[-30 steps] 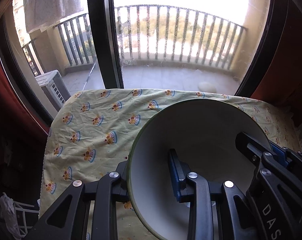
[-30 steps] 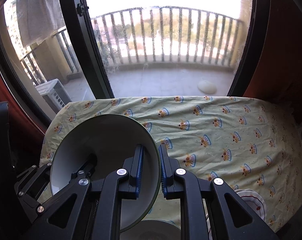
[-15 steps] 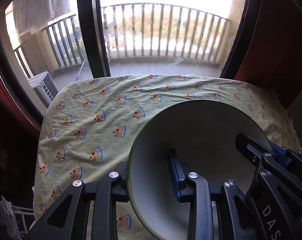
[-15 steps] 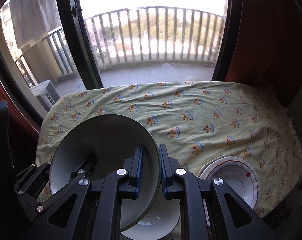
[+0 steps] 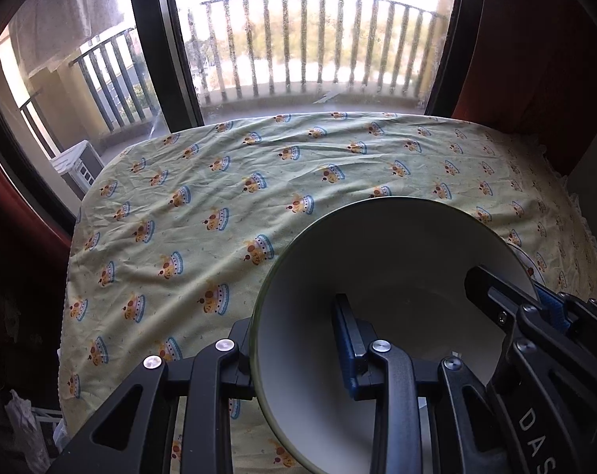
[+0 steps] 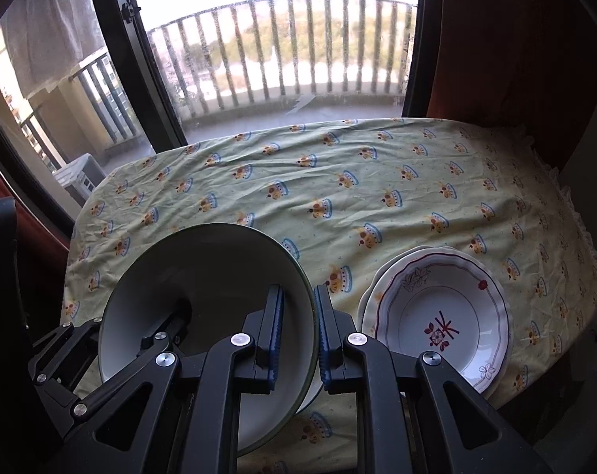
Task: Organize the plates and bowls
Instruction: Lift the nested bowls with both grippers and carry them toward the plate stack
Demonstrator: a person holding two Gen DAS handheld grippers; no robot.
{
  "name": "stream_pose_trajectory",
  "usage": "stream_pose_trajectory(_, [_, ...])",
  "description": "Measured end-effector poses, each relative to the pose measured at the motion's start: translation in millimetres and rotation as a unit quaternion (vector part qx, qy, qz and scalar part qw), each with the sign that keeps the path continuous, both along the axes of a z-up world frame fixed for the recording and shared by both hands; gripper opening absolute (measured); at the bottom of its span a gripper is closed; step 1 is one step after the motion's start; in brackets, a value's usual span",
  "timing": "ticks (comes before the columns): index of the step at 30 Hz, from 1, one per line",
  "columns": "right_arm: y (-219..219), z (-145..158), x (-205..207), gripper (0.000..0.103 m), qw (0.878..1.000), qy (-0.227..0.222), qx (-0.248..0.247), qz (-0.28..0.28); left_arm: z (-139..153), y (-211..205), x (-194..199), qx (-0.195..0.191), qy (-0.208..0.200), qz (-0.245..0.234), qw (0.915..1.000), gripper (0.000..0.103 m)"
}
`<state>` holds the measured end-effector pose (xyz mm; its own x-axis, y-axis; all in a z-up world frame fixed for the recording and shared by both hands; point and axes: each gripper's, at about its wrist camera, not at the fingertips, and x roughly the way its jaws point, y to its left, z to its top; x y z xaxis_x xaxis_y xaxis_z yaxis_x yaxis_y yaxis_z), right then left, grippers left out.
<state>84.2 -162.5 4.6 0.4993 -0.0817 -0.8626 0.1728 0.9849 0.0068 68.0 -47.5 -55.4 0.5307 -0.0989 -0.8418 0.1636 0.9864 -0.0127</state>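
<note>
Two grippers share one green-rimmed white ceramic bowl above a table by the balcony window.

The left gripper and the right gripper each pinch an opposite side of the rim — one finger inside, one outside, jaws nearly closed on the wall. The bowl hangs tilted over the pale yellow crown-patterned tablecloth — just beside the scalloped white plates with maroon floral trim, stacked at the near right.

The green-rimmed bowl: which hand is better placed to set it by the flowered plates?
Probably the right. Both grippers are shut on the bowl rim, but the right gripper holds the side next to the flowered plates, which lie just beyond its fingers. The left gripper holds the far side.
</note>
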Motion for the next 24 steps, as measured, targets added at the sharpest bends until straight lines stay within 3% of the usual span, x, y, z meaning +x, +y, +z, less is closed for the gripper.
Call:
stream_pose_trajectory(11, [-2.2,-38.7,-1.4,0.019,0.998,0.059,0.015,0.022,-35.2,2.7,-3.5,0.003,0.049,0.029,0.9984,0.030])
stream_pose_trajectory(24, [8.6,-51.8,15.0,0.019,0.996,0.071,0.011,0.045,-45.1,14.6,8.0,-0.001,0.059,0.055,0.9967,0.030])
